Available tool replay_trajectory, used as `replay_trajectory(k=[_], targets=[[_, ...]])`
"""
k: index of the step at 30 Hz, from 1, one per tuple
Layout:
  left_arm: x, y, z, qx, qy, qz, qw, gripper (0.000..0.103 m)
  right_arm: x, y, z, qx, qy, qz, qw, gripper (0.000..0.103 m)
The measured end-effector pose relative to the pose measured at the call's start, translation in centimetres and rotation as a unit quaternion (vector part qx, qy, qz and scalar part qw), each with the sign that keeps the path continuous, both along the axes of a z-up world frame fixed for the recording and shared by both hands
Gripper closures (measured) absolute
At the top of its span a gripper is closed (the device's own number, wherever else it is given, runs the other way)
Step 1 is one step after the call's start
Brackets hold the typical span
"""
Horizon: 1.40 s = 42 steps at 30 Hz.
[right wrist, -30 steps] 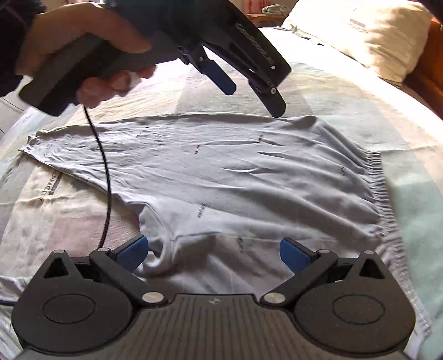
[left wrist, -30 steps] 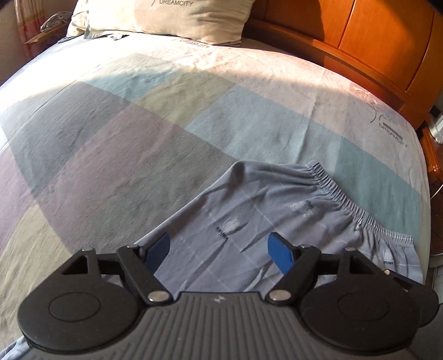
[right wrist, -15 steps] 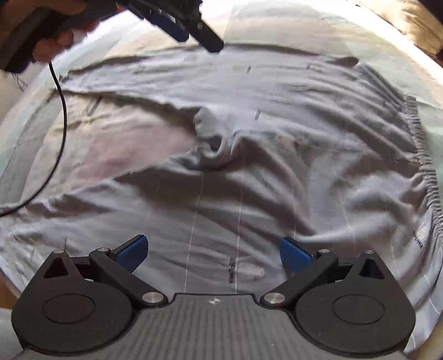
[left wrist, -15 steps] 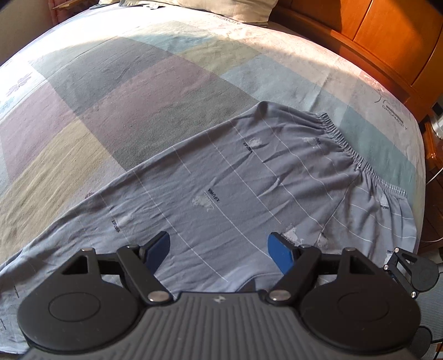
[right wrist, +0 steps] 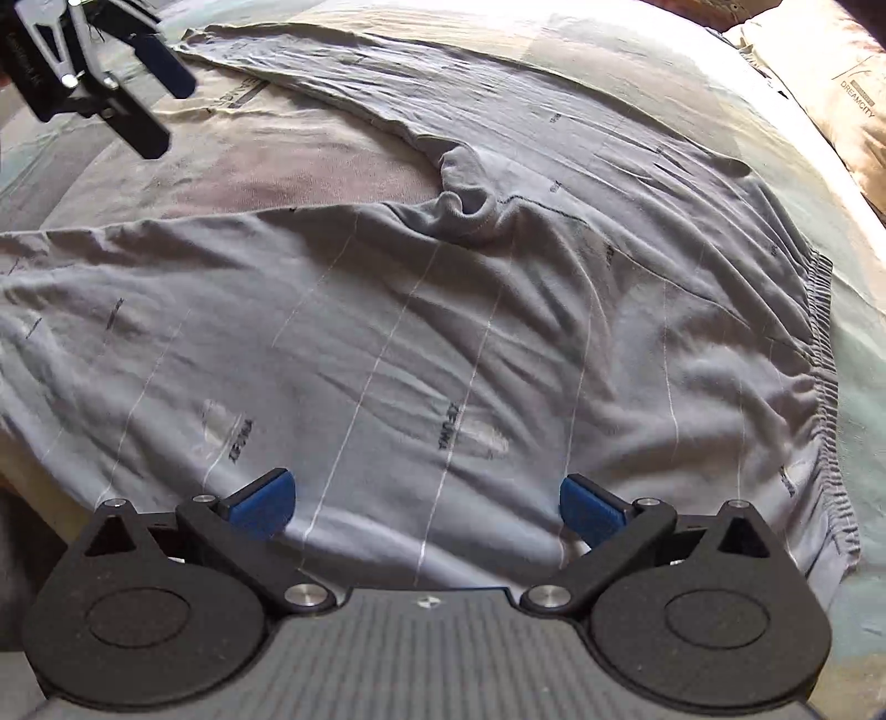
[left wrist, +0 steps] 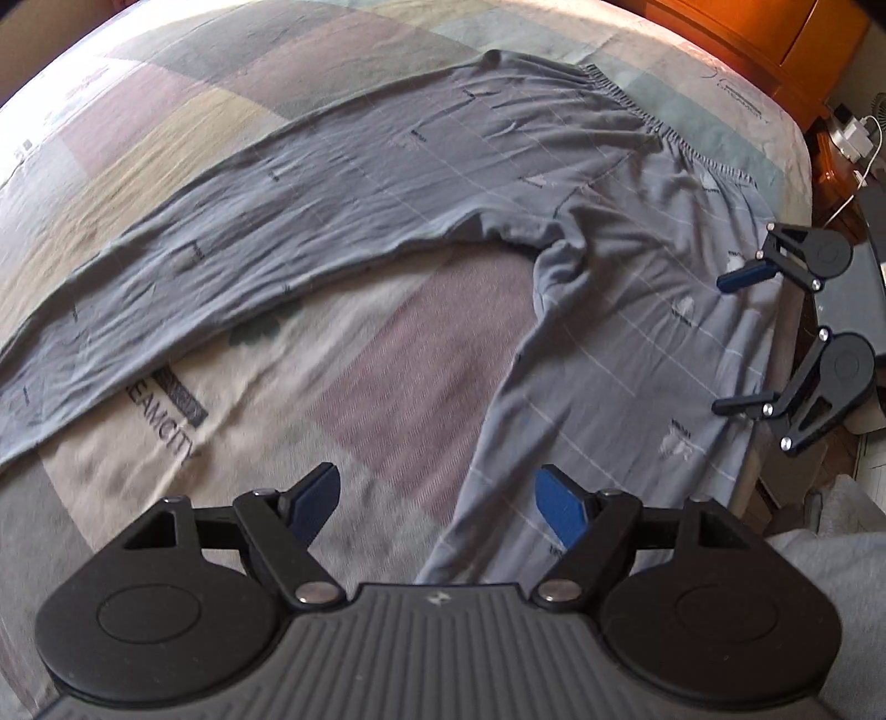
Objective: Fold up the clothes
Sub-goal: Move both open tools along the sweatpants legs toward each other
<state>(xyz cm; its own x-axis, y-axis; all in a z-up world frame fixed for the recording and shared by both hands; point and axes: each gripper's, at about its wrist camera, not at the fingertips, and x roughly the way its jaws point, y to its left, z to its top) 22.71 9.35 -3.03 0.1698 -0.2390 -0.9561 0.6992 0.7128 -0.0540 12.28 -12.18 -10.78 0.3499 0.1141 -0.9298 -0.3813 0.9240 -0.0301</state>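
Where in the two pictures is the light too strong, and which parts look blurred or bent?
Right wrist view: sunlight washes out the far patchwork bedsheet; the grey striped pyjama trousers stay fairly sharp. Left wrist view: the trousers' far leg is smeared by motion blur. Both views: fisheye curves the bed's edges.

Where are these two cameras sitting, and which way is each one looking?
Left wrist view: sits on the left gripper, looking down its open blue fingers across the grey trousers spread on the bed; the right gripper shows at the right edge.
Right wrist view: sits on the right gripper, looking over the near trouser leg towards the elastic waistband and a pillow; the left gripper shows top left.
Shared: the same trousers, the bed, and each other's gripper.
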Motion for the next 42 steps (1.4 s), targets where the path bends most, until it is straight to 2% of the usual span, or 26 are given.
replay_trajectory(k=[2,6,12,16,18,21,25,27,29,32,34,36,39,42], targets=[[-2.2,1.4,-0.3,0.002,0.011,0.007,0.9999,0.025,-0.7,0.1,1.3,-0.012,-0.023,0.018,1.000,0.000],[-6.1,3.0,-2.2,-0.005,0.050,0.044,0.9978,0.025,-0.2,2.2,2.2,-0.002,-0.040,0.071,0.997,0.000],[-9.3,4.4,-5.5,-0.004,0.059,0.093,0.9939,0.026,0.2,4.5,0.7,0.004,-0.005,0.118,0.993,0.000],[-11.8,6.1,-5.5,-0.013,0.044,0.100,0.9939,0.023,-0.2,5.2,-0.2,-0.002,0.011,0.146,0.989,0.000],[-12.2,7.1,-5.2,-0.014,0.057,0.126,0.9903,0.023,-0.4,5.4,-0.4,-0.007,0.016,0.164,0.986,0.000],[-12.3,9.0,-4.3,-0.019,0.040,0.165,0.9853,0.023,-0.4,5.4,-0.4,-0.009,0.019,0.168,0.986,0.000],[-12.1,11.6,-5.8,0.011,0.025,0.209,0.9775,0.023,-0.2,5.5,-0.3,-0.012,0.024,0.170,0.985,0.000],[-13.3,13.0,-5.8,0.003,0.007,0.196,0.9805,0.022,0.0,5.6,-0.3,-0.014,0.029,0.171,0.985,0.000],[-14.1,14.1,-5.6,0.020,0.010,0.205,0.9785,0.022,0.3,5.8,-0.2,-0.018,0.037,0.172,0.984,0.000],[-14.3,16.8,-4.4,0.033,0.024,0.258,0.9654,0.023,0.6,6.1,-0.2,-0.024,0.048,0.176,0.983,0.000],[-13.9,18.7,-3.4,0.035,-0.014,0.279,0.9597,0.023,0.7,6.2,-0.2,-0.028,0.055,0.176,0.982,0.000],[-13.1,20.6,-3.7,0.048,-0.027,0.304,0.9511,0.023,0.8,6.4,-0.2,-0.031,0.058,0.174,0.983,0.000],[-12.6,24.2,-4.9,0.057,-0.026,0.358,0.9318,0.023,0.8,6.4,-0.1,-0.033,0.059,0.173,0.983,0.000],[-13.6,27.8,-5.4,0.040,-0.021,0.407,0.9124,0.019,1.0,6.5,0.1,-0.036,0.066,0.176,0.982,0.000]])
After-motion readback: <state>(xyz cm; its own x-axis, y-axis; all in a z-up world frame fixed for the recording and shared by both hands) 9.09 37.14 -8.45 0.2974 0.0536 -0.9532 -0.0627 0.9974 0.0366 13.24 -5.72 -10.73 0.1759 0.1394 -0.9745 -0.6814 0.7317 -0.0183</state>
